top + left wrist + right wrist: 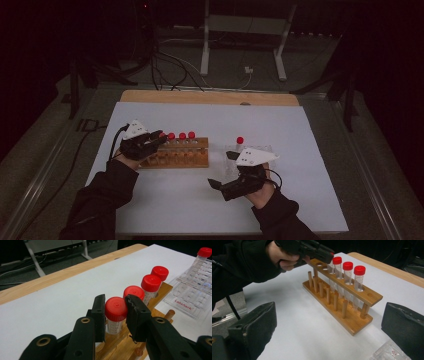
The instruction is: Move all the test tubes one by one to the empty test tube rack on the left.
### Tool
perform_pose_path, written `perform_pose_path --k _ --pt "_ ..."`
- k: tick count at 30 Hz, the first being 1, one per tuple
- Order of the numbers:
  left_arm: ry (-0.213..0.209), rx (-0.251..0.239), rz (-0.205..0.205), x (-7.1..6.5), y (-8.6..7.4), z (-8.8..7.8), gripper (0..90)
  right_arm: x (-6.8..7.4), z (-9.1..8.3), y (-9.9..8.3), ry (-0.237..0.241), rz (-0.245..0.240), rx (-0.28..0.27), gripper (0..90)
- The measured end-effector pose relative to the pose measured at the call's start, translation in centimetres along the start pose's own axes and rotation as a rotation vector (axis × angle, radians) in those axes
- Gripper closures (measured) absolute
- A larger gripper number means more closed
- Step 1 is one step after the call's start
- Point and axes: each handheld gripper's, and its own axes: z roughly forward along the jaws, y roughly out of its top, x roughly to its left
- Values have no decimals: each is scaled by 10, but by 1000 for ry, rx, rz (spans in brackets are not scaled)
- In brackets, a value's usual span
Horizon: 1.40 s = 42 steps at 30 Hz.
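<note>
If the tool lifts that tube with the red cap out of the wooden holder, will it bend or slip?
Probably no bending: the tube looks like clear hard plastic. It might slip a little, since the left tool clamps the smooth round red cap. It seems empty, so likely light. Laid down, it would probably roll, so the wooden holder keeps it upright.

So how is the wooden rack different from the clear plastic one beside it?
The wooden rack is brown and opaque with pegs along its base; the clear rack is see-through and printed "Labshark". The wooden rack holds four red-capped tubes in a row; the clear rack holds one, which leans. The left gripper closes on the wooden rack's end tube. Both stand on the white table.
</note>
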Motion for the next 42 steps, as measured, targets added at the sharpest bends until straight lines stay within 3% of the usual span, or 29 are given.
perform_pose_path --k 2,7,11,14,20,25,26,30,32,34,42 --pt "2 -6 -4 0 1 -3 635 -1 -1 0 -2 2 -4 0" --pt "-48 -42 -6 -1 4 -17 528 -7 -6 2 -23 6 -17 0" --pt "-85 -73 2 -8 4 -30 367 -15 -11 2 -65 10 -23 0" --pt "-127 -72 2 -15 3 -36 193 -24 -13 1 -104 21 -22 0" --pt "-211 -70 25 -33 -3 -44 25 -42 -13 -6 -178 52 -3 0" --pt "-247 -70 40 -43 -9 -46 18 -55 -9 -14 -245 79 36 16" --pt "-235 -74 44 -45 -10 -47 18 -58 -8 -15 -261 84 41 44" --pt "-254 -70 49 -48 -13 -49 18 -66 -3 -21 -302 111 84 68" --pt "-254 -61 51 -49 -14 -48 18 -69 0 -23 -334 119 96 144" --pt "-263 -57 52 -50 -15 -48 18 -72 2 -25 -350 129 114 165" --pt "-276 -52 50 -52 -16 -47 18 -80 12 -28 -373 145 156 377"
